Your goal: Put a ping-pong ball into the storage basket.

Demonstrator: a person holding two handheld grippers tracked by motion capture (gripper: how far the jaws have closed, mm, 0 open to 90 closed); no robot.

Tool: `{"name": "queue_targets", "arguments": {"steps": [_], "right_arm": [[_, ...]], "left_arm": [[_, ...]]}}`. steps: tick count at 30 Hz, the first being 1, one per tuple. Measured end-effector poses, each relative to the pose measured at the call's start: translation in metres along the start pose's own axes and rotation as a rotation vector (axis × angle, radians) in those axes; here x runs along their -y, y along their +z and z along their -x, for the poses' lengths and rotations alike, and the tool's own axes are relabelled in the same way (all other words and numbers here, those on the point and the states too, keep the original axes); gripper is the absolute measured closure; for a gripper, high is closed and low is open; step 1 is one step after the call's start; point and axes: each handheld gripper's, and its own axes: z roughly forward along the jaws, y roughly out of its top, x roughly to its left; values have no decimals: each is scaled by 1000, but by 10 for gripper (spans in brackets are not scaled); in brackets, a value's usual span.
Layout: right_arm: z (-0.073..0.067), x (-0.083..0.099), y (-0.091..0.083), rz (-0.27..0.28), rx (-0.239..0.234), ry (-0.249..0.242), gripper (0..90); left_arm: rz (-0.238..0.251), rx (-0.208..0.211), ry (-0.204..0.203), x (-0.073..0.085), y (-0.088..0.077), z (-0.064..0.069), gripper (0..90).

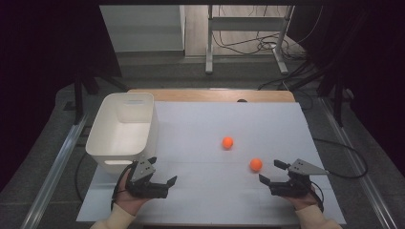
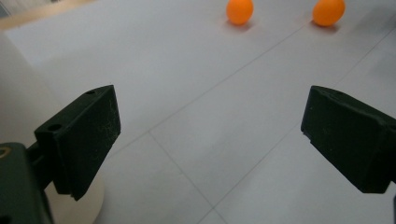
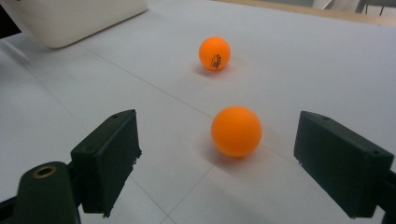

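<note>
Right gripper [image 1: 273,171] lower right, jaws apart, near orange ball [image 1: 256,164] just ahead, second orange ball [image 1: 228,142] centre frame, left gripper [image 1: 162,171] lower left, jaws apart, beside white bin [image 1: 123,131].

Far ball [image 2: 240,11] clipped by the top edge in the left gripper view, same for the near ball [image 2: 328,11]. White bin [image 3: 74,18] mostly cut off up top in the right gripper view. Print on the far ball too tiny to read.
</note>
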Motion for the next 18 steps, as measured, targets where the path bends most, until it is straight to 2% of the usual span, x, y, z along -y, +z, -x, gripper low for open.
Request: {"name": "queue_targets", "arguments": {"steps": [4, 8, 11, 14, 16, 18], "right_arm": [[-2, -5, -2, 19, -7, -15, 143], [-4, -5, -2, 12, -21, -23, 142], [-3, -5, -2, 8, -20, -15, 141], [-2, -4, -2, 3, -19, -8, 140], [-2, -4, -1, 2, -19, -9, 140], [-2, -4, -1, 0, -17, -12, 140]], "left_arm": [[-20, 23, -4, -4, 5, 2, 56], [-41, 38, -16, -8, 14, 2, 56], [-52, 64, -30, -11, 20, 1, 56], [-57, 71, -23, -12, 22, 2, 58], [-61, 63, -11, -14, 24, 3, 58], [-51, 37, 14, -22, 22, 3, 59]]}}
